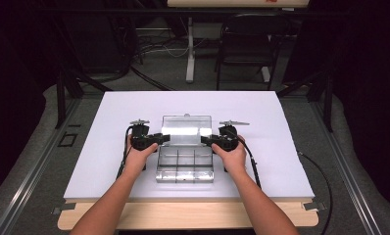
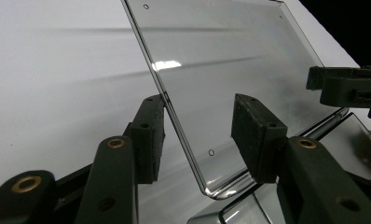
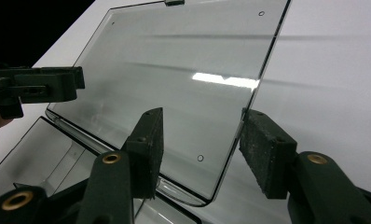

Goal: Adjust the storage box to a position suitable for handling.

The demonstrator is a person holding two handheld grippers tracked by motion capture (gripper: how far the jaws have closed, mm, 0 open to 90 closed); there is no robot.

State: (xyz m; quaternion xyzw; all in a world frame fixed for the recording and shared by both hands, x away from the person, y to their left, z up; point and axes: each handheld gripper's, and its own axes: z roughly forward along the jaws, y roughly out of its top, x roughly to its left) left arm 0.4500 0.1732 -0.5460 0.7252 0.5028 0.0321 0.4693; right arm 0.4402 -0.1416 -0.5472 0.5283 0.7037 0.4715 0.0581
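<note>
Clear box (image 1: pixel 185 166) long axis toward person, lid (image 1: pixel 186 125) raised at far end, left gripper (image 1: pixel 159 139) and right gripper (image 1: pixel 206 140) apart astride lid edges

White surface (image 1: pixel 134 117) on a wooden base, brightly lit amid dark surroundings. Beyond its far edge: grey floor (image 1: pixel 158 73), a black folding chair (image 1: pixel 247 44), a white table leg (image 1: pixel 190 49), and loose cables (image 1: pixel 154 46).

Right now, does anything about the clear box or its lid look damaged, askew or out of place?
Nothing stands out. The clear compartment box sits square on the white table, its lid open and intact. The left gripper and right gripper each straddle a side edge of the lid, jaws open.
</note>
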